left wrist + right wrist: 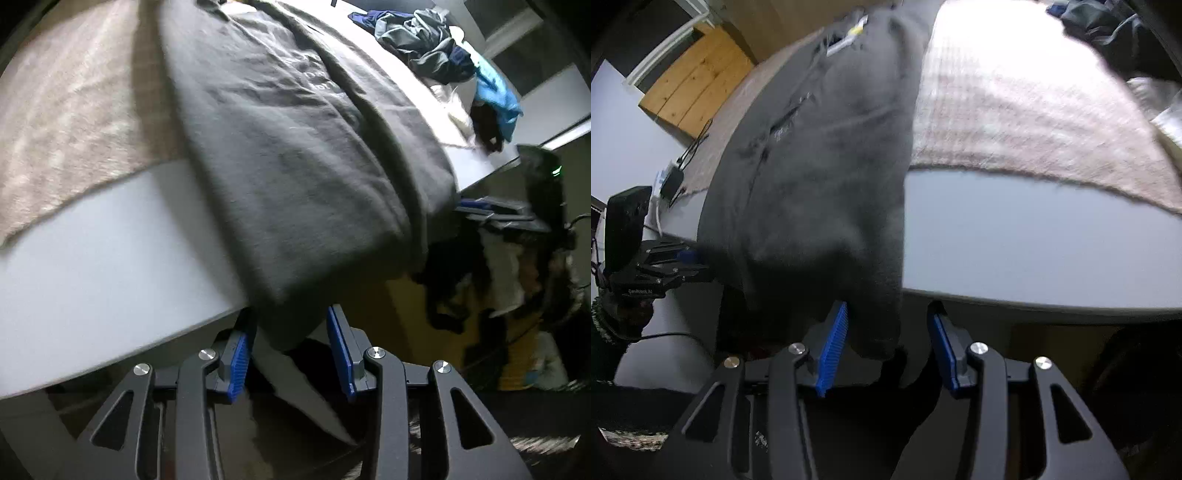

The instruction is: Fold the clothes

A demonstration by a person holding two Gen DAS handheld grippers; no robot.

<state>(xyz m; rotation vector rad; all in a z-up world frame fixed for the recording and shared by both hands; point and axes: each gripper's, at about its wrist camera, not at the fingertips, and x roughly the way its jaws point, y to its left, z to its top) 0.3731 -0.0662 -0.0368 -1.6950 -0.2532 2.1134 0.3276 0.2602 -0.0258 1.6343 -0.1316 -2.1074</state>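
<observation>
Garment: dark grey sweatshirt (280, 155) overhangs the table's (92, 280) near edge, long axis running away toward the far edge.
Left hand-held gripper (291, 347): jaws apart, hem between.
Right hand-held gripper (890, 347): likewise spread.
Beyond: beige blanket (70, 103), clothes pile (436, 48).

Garment (280, 155) on table (92, 266) (hem overhanging edge), beside blanket (74, 103)

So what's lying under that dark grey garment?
The dark grey garment lies partly on a pinkish blanket and the bare white table. Whatever lies beneath its middle is covered.
</observation>
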